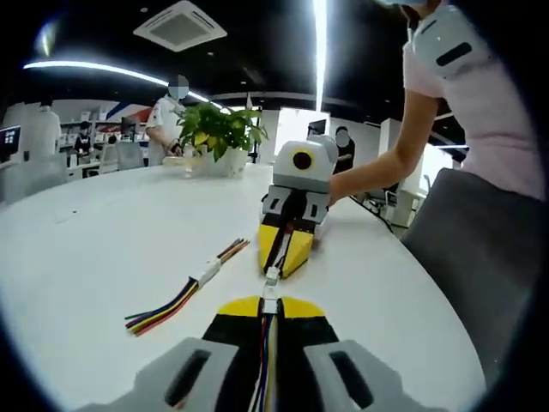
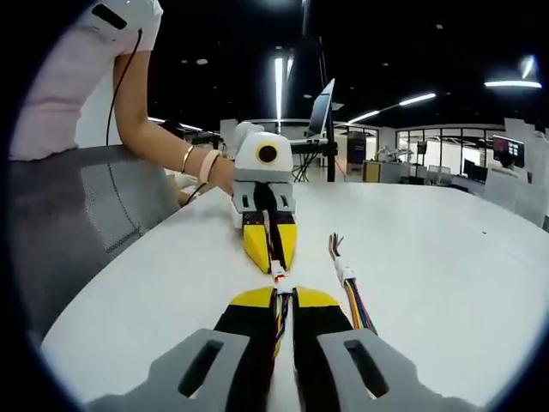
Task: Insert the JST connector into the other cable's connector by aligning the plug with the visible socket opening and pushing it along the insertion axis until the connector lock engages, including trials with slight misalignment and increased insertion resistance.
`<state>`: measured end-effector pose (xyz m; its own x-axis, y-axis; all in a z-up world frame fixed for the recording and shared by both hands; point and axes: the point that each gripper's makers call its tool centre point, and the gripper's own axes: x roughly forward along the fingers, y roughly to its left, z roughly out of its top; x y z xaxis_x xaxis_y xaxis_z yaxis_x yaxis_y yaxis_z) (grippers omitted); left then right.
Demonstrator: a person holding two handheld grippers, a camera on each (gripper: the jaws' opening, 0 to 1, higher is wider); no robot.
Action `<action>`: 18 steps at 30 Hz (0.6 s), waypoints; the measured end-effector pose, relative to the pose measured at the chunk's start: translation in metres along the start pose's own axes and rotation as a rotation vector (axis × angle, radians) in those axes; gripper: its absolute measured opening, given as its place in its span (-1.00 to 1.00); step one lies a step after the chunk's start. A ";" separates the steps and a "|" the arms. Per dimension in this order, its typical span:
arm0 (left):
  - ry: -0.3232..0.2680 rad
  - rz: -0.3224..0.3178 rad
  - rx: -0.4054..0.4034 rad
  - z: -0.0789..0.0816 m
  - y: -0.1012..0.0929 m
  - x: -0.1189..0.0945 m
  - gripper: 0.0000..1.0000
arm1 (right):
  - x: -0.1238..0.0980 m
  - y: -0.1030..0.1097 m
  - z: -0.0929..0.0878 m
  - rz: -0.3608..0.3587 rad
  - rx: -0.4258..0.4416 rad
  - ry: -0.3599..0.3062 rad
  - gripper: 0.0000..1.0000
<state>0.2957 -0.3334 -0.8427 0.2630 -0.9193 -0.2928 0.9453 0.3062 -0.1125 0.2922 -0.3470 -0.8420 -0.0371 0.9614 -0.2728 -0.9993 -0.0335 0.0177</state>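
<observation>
1. the white surface (image 1: 103, 249) is stretching wide and round under everything, and a grey chair back (image 2: 77, 223) is sitting at its edge beside a person in a pink top (image 1: 506, 112).
2. a potted plant (image 1: 219, 137) is standing far back on the surface in the left gripper view, well apart from the action.
3. the left claw (image 1: 271, 302) is lying low over the surface with its yellow-tipped jaws pinched together on its cable (image 1: 268, 360), the coloured wires running back between the jaws.
4. the right claw (image 2: 282, 293) is facing it nose to nose, jaws likewise clamped on its own cable (image 2: 280, 326).
5. a spare wire harness (image 1: 184, 292) is lying loose on the surface just beside the two claws, its white plug mid-length.
6. the small white jst connector (image 1: 271, 276) is sitting right between the two claw tips, the two halves meeting end to end; whether the lock is fully seated, i cannot tell.
</observation>
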 end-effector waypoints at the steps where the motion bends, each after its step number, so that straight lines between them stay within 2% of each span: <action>1: 0.000 -0.003 0.001 0.000 -0.001 0.000 -1.00 | 0.001 0.000 0.000 0.002 -0.002 0.002 -0.92; 18: 0.013 -0.022 0.038 0.005 -0.008 0.006 -1.00 | 0.003 0.003 -0.002 0.038 -0.022 0.027 -0.93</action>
<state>0.2910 -0.3421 -0.8388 0.2397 -0.9225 -0.3027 0.9575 0.2761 -0.0833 0.2889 -0.3450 -0.8448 -0.0751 0.9516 -0.2981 -0.9971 -0.0763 0.0077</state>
